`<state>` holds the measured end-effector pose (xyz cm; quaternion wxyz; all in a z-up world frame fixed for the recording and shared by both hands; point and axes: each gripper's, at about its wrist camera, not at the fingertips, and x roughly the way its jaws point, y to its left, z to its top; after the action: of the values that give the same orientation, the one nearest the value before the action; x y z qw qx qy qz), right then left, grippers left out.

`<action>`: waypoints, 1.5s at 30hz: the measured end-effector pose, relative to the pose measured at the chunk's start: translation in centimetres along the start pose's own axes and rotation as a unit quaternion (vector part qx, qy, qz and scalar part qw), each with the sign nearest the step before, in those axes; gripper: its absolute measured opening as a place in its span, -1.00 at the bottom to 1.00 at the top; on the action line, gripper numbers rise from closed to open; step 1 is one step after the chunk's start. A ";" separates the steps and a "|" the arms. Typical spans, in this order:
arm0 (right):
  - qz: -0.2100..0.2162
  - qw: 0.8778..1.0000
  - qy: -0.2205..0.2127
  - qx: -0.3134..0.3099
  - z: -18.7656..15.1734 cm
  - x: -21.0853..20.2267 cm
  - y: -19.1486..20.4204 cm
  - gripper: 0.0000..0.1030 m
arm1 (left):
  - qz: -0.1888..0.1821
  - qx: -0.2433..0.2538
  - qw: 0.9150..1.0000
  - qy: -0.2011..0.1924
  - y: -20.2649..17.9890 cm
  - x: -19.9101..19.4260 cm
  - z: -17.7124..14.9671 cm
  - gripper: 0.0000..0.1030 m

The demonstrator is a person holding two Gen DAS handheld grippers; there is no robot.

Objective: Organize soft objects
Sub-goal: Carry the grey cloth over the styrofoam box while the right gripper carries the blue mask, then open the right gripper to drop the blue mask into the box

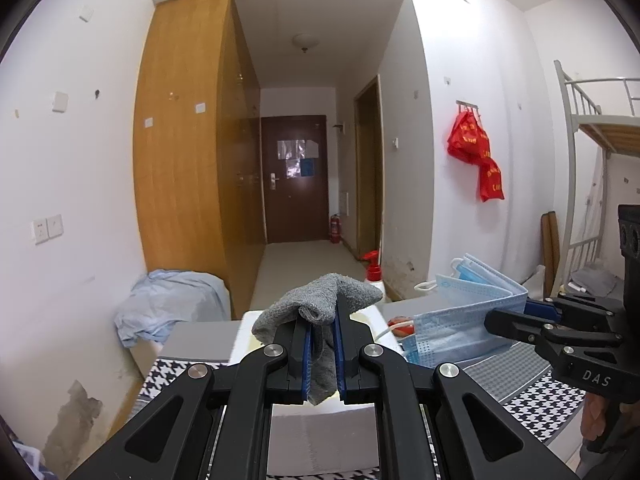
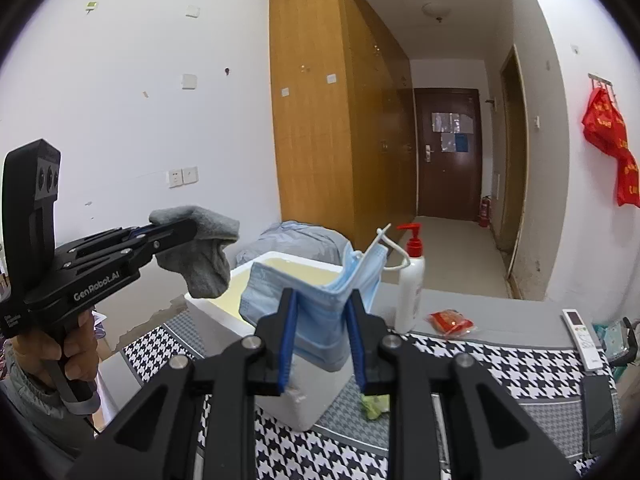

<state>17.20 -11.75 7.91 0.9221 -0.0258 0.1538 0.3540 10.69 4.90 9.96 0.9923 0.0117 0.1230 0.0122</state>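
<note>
My left gripper (image 1: pixel 322 312) is shut on a grey sock (image 1: pixel 320 304) and holds it in the air over the white foam box (image 1: pixel 248 332). It shows from the side in the right wrist view (image 2: pixel 176 228), with the sock (image 2: pixel 200 248) drooping from the tips. My right gripper (image 2: pixel 322 300) is shut on a stack of blue face masks (image 2: pixel 316 304) and holds it above the near side of the foam box (image 2: pixel 216 312). In the left wrist view the right gripper (image 1: pixel 508 320) comes in from the right with the masks (image 1: pixel 464 312).
The box stands on a table with a houndstooth cloth (image 2: pixel 500 360). On it are a white pump bottle with a red top (image 2: pixel 410 280), a red packet (image 2: pixel 450 320), a white remote (image 2: pixel 582 336) and a green scrap (image 2: pixel 374 402). A blue cloth heap (image 1: pixel 168 304) lies beyond.
</note>
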 end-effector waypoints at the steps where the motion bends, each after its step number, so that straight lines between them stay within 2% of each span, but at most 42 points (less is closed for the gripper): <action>1: 0.003 1.000 0.001 -0.001 0.0 0.3 0.2 -0.45 | 0.001 0.001 1.000 0.001 0.2 0.0 0.0 -0.81; 18: 0.024 0.999 0.019 -0.015 1.1 4.4 2.6 -0.45 | 0.036 -0.021 0.999 0.001 4.4 -2.1 -1.5 -0.81; 45: 0.038 0.997 0.071 -0.006 0.9 9.9 3.4 -0.44 | 0.066 -0.036 0.997 0.017 6.5 -1.3 -2.6 -0.81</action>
<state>22.11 -2.67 6.04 0.8946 -0.0503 0.2177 0.3871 8.69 11.46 7.90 0.9868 -0.0164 0.1381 0.0827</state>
